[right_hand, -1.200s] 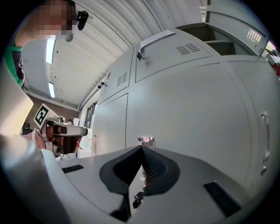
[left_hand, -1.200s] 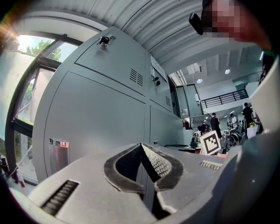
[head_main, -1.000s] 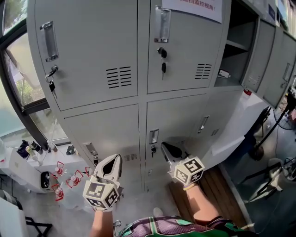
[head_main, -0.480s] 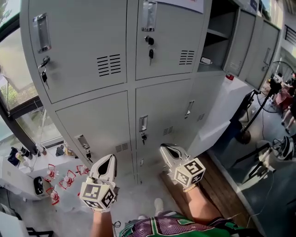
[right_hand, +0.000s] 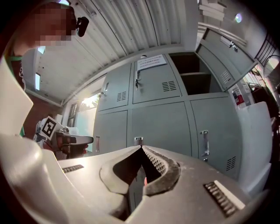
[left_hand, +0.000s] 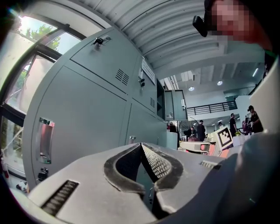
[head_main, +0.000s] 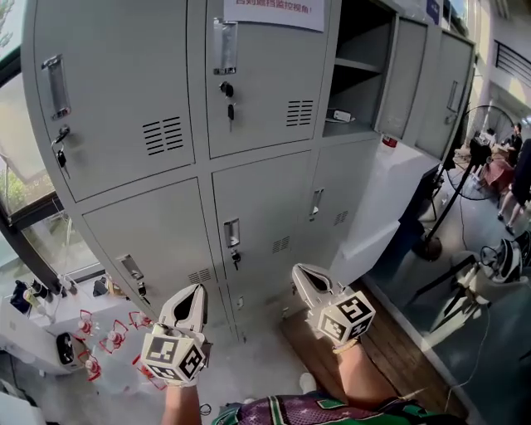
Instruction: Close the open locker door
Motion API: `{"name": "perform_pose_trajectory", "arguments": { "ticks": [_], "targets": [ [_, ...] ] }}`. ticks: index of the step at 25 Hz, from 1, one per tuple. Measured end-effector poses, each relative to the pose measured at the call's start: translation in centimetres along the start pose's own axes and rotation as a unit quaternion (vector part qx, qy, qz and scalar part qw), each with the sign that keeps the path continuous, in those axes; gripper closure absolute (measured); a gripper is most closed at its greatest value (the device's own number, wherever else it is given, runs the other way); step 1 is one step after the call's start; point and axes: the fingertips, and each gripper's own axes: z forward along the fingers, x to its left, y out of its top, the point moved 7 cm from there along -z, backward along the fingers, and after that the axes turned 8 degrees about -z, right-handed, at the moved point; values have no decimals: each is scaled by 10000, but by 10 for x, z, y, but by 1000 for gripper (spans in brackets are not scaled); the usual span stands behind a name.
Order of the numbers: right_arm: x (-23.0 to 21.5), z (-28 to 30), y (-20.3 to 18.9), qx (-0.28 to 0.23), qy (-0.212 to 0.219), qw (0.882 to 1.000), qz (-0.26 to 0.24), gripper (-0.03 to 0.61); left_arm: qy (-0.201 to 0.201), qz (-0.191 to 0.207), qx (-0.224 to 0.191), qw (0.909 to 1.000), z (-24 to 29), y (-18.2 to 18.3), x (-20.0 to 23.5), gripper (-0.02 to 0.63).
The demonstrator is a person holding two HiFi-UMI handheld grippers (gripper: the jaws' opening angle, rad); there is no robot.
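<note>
The open locker door (head_main: 404, 79) is being seen at the far right of the grey locker bank (head_main: 166, 224), in the top row, swung out from the right edge of its dark open compartment (head_main: 357, 50). It is being judged as a thin painted sheet-metal panel: light, stiff, and turning freely on hinges along its right side. Its smooth face is likely offering little purchase to pads. A pinch is therefore not being favoured. A flat push near the free edge, on the handle side, is being judged the best hold, since leverage is greatest there. A hard shove is being judged as risking a rebound off the frame. A small pale item (head_main: 340, 116) is lying at the front of the compartment's shelf, and whether it is overhanging the lip cannot be told.

The left claw (head_main: 194, 292) and the right claw (head_main: 301, 271) are both being held with jaws together and nothing between them. They are low and near, well apart from the door.

A white paper notice (head_main: 274, 8) is being displayed on the upper middle door, its line of coloured characters too blurred to be read. A small blue label (head_main: 434, 8) is sitting above the panel just right of the open door, also unreadable. Black square patterns are being carried on the marker cubes (head_main: 172, 357). No brand name is being made out anywhere. Keys (head_main: 230, 109) are hanging from several locks.
</note>
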Motion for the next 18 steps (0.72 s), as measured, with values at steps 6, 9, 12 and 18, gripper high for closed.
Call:
{"name": "perform_pose_trajectory", "arguments": {
  "ticks": [6, 9, 12, 18],
  "targets": [
    [-56, -36, 15, -94, -209, 9997, -47, 574, -126, 64, -75, 9999, 45, -3, -47, 592],
    [-91, -57, 17, -150, -322, 9993, -66, 574, -180, 98, -143, 9997, 67, 0, -72, 592],
    [-112, -71, 23, -254, -301, 9992, -118, 574, -278, 154, -183, 9993, 86, 1, -90, 592],
    [-126, -90, 43, -360, -104, 9980, -510, 341, -646, 353, -237, 9970, 120, 5, -120, 592]
  ]
}}
